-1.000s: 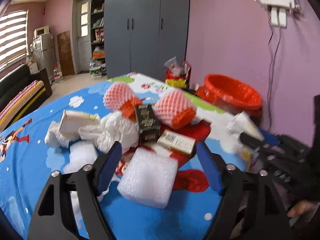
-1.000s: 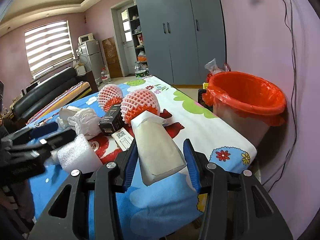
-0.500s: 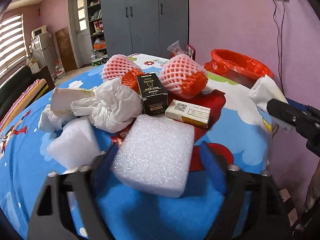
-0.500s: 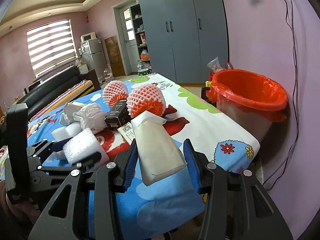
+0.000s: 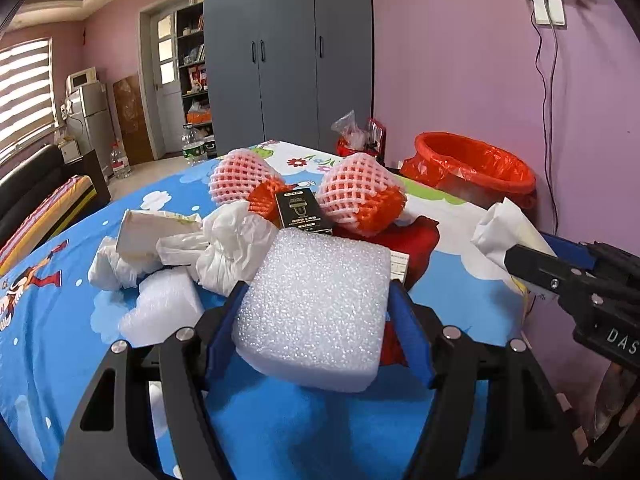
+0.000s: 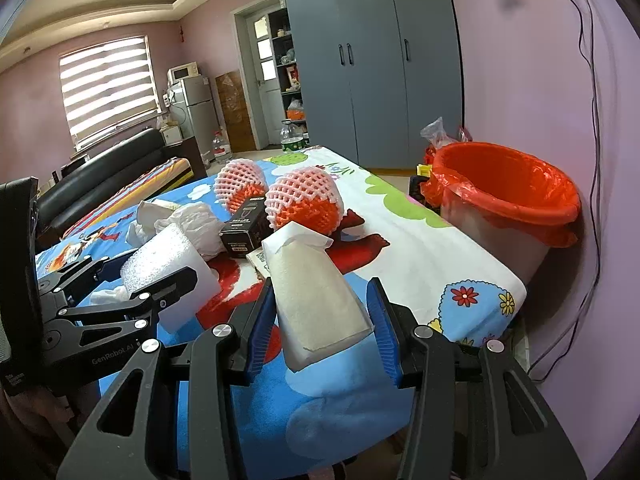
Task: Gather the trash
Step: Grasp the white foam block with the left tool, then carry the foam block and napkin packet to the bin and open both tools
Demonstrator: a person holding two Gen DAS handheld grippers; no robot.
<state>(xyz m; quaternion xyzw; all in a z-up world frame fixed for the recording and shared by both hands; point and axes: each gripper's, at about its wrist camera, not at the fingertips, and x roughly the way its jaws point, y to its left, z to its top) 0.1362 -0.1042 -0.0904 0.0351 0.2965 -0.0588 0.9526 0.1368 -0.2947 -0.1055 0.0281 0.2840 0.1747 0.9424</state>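
My left gripper is shut on a white foam block, with both blue pads pressed into its sides and the block raised off the cartoon tablecloth. The right wrist view shows that left gripper with the foam block at the left. My right gripper is shut on a white paper packet, held above the table's near edge. The packet also juts in from the right in the left wrist view. A bin with a red bag stands beside the table at the right.
On the cloth lie two pink-orange foam fruit nets, a black box, a crumpled white bag, another foam piece and a white carton. A purple wall with hanging cables is close on the right.
The left gripper's jaws have closed onto the foam block, which lay on the cloth between them, and raised it. The right gripper still holds the packet in the same place.
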